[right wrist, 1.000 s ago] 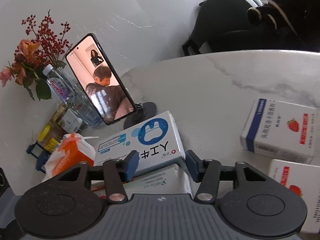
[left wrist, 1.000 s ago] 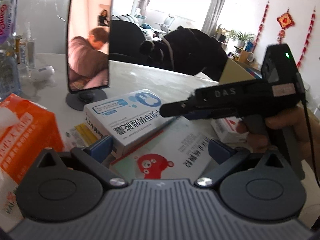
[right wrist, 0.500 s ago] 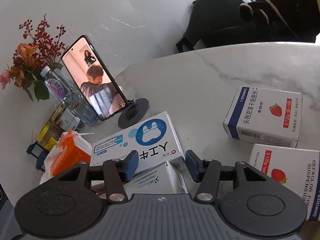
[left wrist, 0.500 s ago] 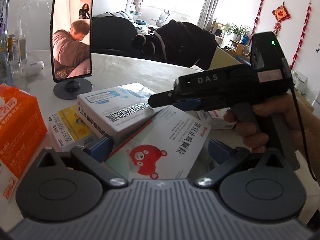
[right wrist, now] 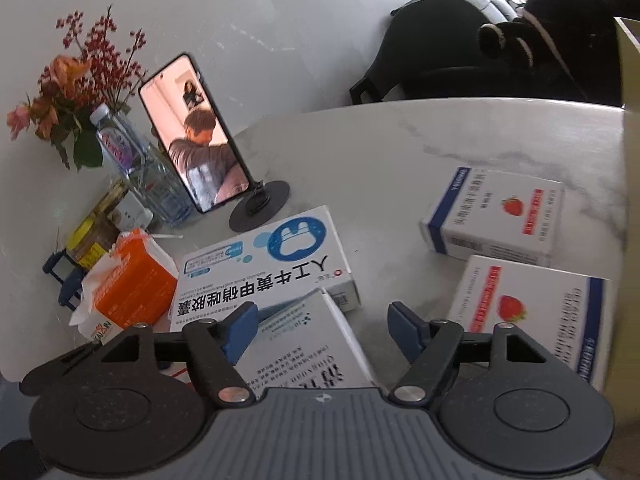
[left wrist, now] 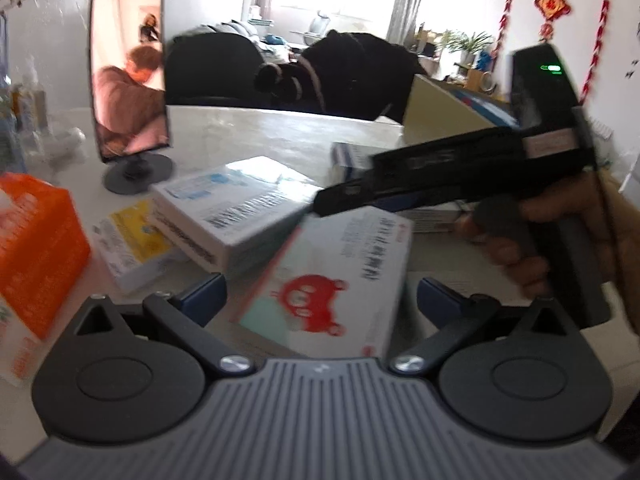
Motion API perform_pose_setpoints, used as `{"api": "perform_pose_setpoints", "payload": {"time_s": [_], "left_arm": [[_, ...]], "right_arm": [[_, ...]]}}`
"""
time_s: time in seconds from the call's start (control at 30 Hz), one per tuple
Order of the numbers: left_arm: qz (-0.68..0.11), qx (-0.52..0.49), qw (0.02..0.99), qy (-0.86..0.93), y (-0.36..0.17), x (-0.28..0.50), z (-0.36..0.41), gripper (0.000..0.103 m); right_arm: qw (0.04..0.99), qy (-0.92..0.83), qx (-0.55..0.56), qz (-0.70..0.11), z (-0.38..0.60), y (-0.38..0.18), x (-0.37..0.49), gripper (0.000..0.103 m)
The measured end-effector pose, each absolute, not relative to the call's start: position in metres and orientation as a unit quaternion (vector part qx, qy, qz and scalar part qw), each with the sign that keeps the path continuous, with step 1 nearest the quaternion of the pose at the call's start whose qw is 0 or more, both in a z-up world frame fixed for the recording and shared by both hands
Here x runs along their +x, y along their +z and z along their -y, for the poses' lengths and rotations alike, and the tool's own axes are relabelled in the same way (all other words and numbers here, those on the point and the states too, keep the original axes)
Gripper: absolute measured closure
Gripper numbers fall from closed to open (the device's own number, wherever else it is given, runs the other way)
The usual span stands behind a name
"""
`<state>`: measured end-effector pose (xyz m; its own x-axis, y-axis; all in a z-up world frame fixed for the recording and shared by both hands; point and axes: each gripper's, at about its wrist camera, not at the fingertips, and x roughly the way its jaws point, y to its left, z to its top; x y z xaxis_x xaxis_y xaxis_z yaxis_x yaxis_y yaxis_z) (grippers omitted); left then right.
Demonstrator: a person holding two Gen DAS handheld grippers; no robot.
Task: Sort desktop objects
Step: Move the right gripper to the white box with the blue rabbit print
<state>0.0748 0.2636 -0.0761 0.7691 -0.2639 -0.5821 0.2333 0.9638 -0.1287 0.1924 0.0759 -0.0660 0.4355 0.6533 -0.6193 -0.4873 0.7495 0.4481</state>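
A box with a red bear (left wrist: 328, 280) lies between the fingers of my left gripper (left wrist: 320, 300), which stands open with its pads clear of the box. The same box shows its white end (right wrist: 308, 340) in the right wrist view, under my right gripper (right wrist: 324, 330). That gripper's jaws are opening and neither pad presses on it. From the side, my right gripper (left wrist: 340, 204) is held by a hand just right of the blue-and-white box (left wrist: 232, 208). This box (right wrist: 264, 272) leans on the bear box. Two strawberry boxes (right wrist: 500, 216) (right wrist: 532, 312) lie to the right.
A phone on a round stand (right wrist: 196, 148) is at the back left, with a water bottle (right wrist: 124, 152) and flowers behind it. An orange tissue pack (right wrist: 132, 280) and a yellow box (left wrist: 132, 240) are on the left. A cardboard box wall (right wrist: 630, 80) rises at the right.
The right gripper's jaws have spread wider and it has drawn back to the right, off the blue-and-white box. The left gripper stays open over the bear box, its view now blurred.
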Motion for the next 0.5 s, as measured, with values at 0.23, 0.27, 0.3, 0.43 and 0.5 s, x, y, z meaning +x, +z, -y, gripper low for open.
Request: {"api": "perform_pose_setpoints", "payload": {"time_s": [0.23, 0.27, 0.3, 0.43, 0.5], "left_arm": [[-0.300, 0.001, 0.950, -0.092, -0.061, 0.091, -0.291, 0.000], [-0.301, 0.003, 0.949, -0.092, -0.060, 0.095, -0.294, 0.000], [-0.302, 0.006, 0.949, -0.093, -0.060, 0.099, -0.296, 0.000], [-0.306, 0.029, 0.946, -0.100, -0.063, 0.111, -0.299, 0.000], [-0.307, 0.042, 0.945, -0.106, -0.064, 0.114, -0.300, 0.000]], "right_arm": [[0.848, 0.337, 0.123, -0.390, -0.058, -0.058, 0.187, 0.023], [0.847, 0.338, 0.125, -0.390, -0.057, -0.058, 0.186, 0.023], [0.847, 0.338, 0.127, -0.390, -0.057, -0.058, 0.186, 0.023], [0.845, 0.342, 0.129, -0.390, -0.056, -0.057, 0.183, 0.022], [0.844, 0.344, 0.130, -0.391, -0.055, -0.057, 0.181, 0.021]]}}
